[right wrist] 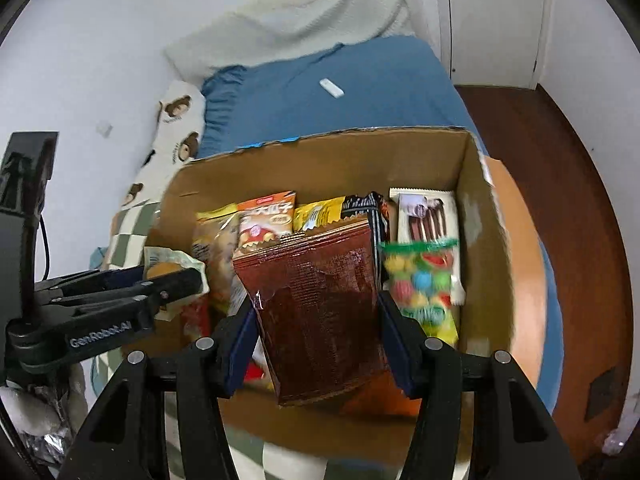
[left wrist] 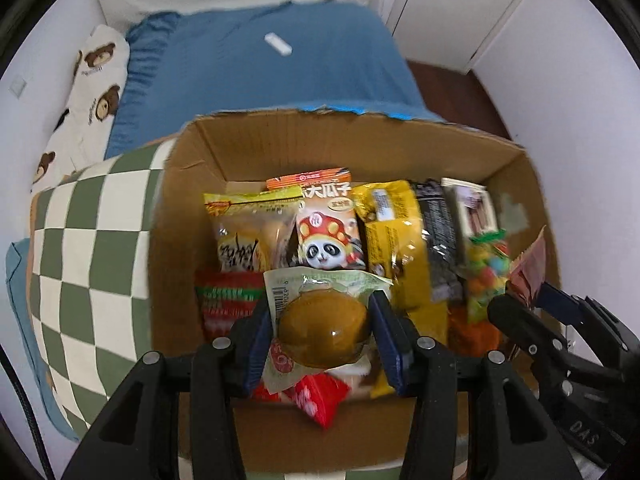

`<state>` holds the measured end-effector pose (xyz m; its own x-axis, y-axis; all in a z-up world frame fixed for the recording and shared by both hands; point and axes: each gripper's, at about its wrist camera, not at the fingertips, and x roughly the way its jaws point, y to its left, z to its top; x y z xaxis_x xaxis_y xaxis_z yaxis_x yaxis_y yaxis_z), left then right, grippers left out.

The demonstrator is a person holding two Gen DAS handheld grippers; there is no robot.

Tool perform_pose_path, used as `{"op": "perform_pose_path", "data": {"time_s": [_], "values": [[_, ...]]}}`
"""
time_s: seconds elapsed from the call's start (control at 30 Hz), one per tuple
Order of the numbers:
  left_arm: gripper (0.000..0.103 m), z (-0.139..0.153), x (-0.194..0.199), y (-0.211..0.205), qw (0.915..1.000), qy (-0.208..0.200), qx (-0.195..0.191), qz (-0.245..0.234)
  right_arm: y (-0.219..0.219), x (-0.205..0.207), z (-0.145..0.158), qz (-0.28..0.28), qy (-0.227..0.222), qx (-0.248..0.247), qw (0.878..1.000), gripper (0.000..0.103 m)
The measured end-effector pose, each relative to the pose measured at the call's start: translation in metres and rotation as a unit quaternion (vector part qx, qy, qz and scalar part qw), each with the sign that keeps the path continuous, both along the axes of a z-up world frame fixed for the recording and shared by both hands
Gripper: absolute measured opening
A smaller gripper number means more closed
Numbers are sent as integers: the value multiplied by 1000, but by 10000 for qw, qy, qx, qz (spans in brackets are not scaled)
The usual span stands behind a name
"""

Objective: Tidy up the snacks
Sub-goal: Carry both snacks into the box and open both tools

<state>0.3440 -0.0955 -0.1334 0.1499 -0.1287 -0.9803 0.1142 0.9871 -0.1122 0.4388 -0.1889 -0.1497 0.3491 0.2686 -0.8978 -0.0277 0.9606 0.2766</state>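
Note:
An open cardboard box (left wrist: 256, 148) (right wrist: 328, 156) on the bed holds several snack packs standing in a row. My left gripper (left wrist: 322, 312) is shut on a wrapped brown bun (left wrist: 323, 332) and holds it over the box's near left part; it shows in the right wrist view (right wrist: 168, 270) too. My right gripper (right wrist: 316, 304) is shut on a dark red snack bag (right wrist: 320, 312) above the box's middle. In the left wrist view the right gripper (left wrist: 520, 292) enters from the right with the bag's edge (left wrist: 532, 264).
A panda seed pack (left wrist: 328, 236), a yellow pack (left wrist: 394, 240), a colourful candy bag (right wrist: 424, 280) and a chocolate stick pack (right wrist: 426, 216) stand in the box. A green checked cushion (left wrist: 88, 256) lies left of it. A white remote (right wrist: 331, 89) lies on the blue bedsheet (right wrist: 360, 96).

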Motion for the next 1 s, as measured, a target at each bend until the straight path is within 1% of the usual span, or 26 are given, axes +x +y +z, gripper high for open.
{"op": "perform_pose_path", "data": {"time_s": [0.07, 0.13, 0.2, 0.3, 0.33, 0.37, 0.4, 0.43, 0.47, 0.5, 0.53, 0.57, 0.63, 0.67, 0.7, 0.77, 0.87, 1.0], "values": [[45, -16, 17, -2, 9995, 309, -98, 71, 5, 17, -12, 22, 140, -86, 9999, 59], [45, -26, 26, -5, 9983, 531, -231, 102, 11, 30, -23, 41, 266, -147, 9995, 59], [46, -37, 36, -7, 9966, 743, -347, 120, 12, 33, -32, 15, 388, -159, 9991, 59], [45, -52, 46, -11, 9936, 1050, -396, 123, 12, 42, -49, -51, 608, -89, 9981, 60], [45, -55, 47, -11, 9931, 1106, -371, 143, 12, 45, -52, -63, 660, -78, 9978, 62], [46, -56, 48, -11, 9934, 1087, -324, 159, 11, 47, -58, -90, 749, -81, 9971, 65], [52, -56, 48, -11, 9939, 1053, -282, 159, 11, 48, -60, -99, 806, -76, 9967, 68], [58, -55, 49, -11, 9947, 984, -238, 168, 11, 49, -63, -86, 849, -68, 9963, 78], [71, -53, 49, -10, 9954, 921, -188, 172, 12, 50, -66, -62, 880, -146, 9960, 89], [75, -52, 49, -9, 9955, 911, -194, 168, 13, 50, -67, -34, 886, -250, 9958, 92], [75, -51, 48, -9, 9955, 907, -206, 167, 15, 50, -68, 3, 879, -351, 9955, 94], [76, -50, 47, -9, 9958, 879, -172, 167, 15, 50, -68, 0, 889, -452, 9950, 96], [84, -46, 45, -10, 9969, 774, -113, 120, 16, 49, -68, -26, 905, -561, 9943, 97], [94, -43, 43, -11, 9975, 693, 16, 109, 15, 48, -66, -38, 888, -560, 9945, 97], [96, -40, 43, -10, 9980, 619, 94, 96, 15, 48, -65, -46, 889, -617, 9941, 97], [97, -33, 41, -8, 9986, 508, 126, 107, 13, 46, -62, -85, 865, -756, 9933, 98], [97, -24, 35, -5, 9991, 377, 118, 126, 6, 39, -54, -159, 833, -794, 9932, 98], [97, -12, 23, -2, 9995, 146, 238, 128, -1, 28, -44, -239, 740, -934, 9926, 98]]}}
